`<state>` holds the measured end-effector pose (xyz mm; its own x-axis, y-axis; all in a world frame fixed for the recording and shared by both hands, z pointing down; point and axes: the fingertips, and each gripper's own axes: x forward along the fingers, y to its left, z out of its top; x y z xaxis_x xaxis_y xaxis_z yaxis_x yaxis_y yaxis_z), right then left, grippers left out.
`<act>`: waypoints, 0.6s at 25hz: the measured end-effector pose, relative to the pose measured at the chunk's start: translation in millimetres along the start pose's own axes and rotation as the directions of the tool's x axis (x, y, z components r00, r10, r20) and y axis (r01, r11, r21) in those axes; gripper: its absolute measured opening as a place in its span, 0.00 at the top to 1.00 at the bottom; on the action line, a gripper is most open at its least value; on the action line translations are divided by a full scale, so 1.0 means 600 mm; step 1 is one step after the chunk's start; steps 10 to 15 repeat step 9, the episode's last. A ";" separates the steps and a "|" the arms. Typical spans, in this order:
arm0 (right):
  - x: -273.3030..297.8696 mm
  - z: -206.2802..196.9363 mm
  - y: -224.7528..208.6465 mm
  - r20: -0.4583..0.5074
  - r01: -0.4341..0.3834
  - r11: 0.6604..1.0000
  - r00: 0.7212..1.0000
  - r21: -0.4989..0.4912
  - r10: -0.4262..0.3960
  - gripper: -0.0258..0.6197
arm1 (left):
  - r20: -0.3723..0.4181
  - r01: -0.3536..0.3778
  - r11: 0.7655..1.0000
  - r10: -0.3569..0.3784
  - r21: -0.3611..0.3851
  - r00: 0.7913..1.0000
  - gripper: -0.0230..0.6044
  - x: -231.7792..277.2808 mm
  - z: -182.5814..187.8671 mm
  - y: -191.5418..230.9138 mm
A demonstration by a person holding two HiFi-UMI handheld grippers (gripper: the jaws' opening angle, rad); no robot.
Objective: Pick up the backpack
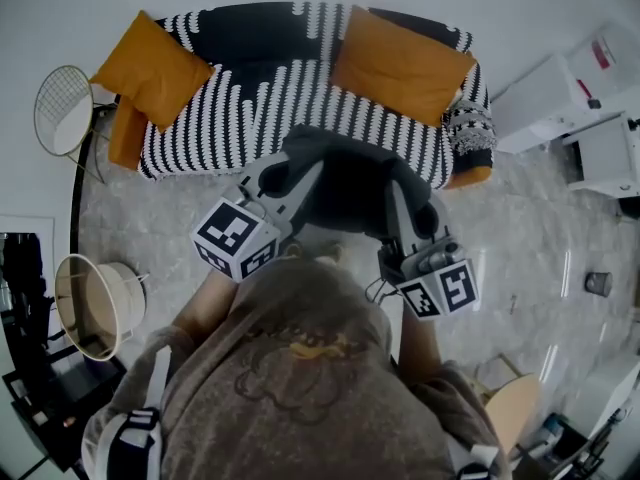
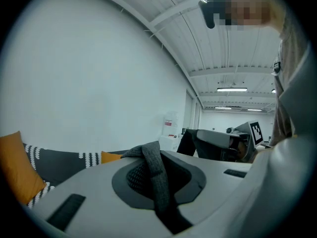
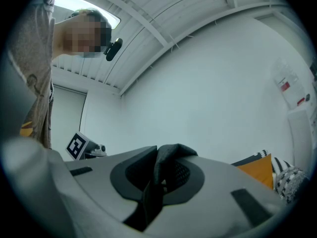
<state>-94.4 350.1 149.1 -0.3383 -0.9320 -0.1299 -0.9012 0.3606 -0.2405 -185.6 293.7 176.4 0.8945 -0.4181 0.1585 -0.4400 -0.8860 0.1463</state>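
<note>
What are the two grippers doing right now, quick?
Left gripper: closed on a grey strap of the backpack.
Right gripper: closed on its other strap.

Nothing legible here. My marker cubes (image 1: 235, 236) show only black-and-white square codes. The sweatshirt print (image 1: 300, 353) and red label (image 2: 169, 123) are unreadable.

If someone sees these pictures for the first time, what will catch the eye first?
A dark grey backpack hangs in front of the person, in the middle of the head view, with the left gripper and the right gripper each shut on a strap. Behind it stands a black-and-white striped sofa with orange cushions.
</note>
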 end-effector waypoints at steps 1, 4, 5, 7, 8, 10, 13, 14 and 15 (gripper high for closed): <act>0.000 0.000 0.001 0.001 -0.001 1.000 1.000 -0.002 0.001 0.91 | 0.001 -0.002 1.000 0.002 -0.001 1.000 0.91 0.000 0.000 0.000; 0.000 0.003 0.000 0.002 -0.006 1.000 1.000 -0.006 0.006 0.91 | 0.002 -0.005 1.000 0.005 -0.004 1.000 0.91 0.001 0.002 -0.001; 0.000 0.003 -0.002 0.002 -0.006 1.000 1.000 -0.006 0.006 0.91 | 0.002 -0.005 1.000 0.005 -0.004 1.000 0.91 0.002 0.003 -0.001; -0.002 0.005 -0.005 0.002 -0.007 1.000 1.000 -0.007 0.007 0.91 | 0.002 -0.005 1.000 0.005 -0.005 1.000 0.91 0.005 0.004 -0.004; -0.004 0.005 -0.006 0.002 -0.007 1.000 1.000 -0.008 0.007 0.91 | 0.002 -0.005 1.000 0.005 -0.005 1.000 0.91 0.006 0.004 -0.005; -0.005 0.006 -0.007 0.002 -0.008 1.000 1.000 -0.008 0.008 0.91 | 0.002 -0.006 1.000 0.006 -0.005 1.000 0.91 0.006 0.005 -0.007; -0.005 0.006 -0.007 0.002 -0.008 1.000 1.000 -0.008 0.008 0.91 | 0.002 -0.006 1.000 0.006 -0.005 1.000 0.91 0.006 0.005 -0.007; -0.005 0.006 -0.007 0.002 -0.008 1.000 1.000 -0.008 0.008 0.91 | 0.002 -0.006 1.000 0.006 -0.005 1.000 0.91 0.006 0.005 -0.007; -0.005 0.006 -0.007 0.002 -0.008 1.000 1.000 -0.008 0.008 0.91 | 0.002 -0.006 1.000 0.006 -0.005 1.000 0.91 0.006 0.005 -0.007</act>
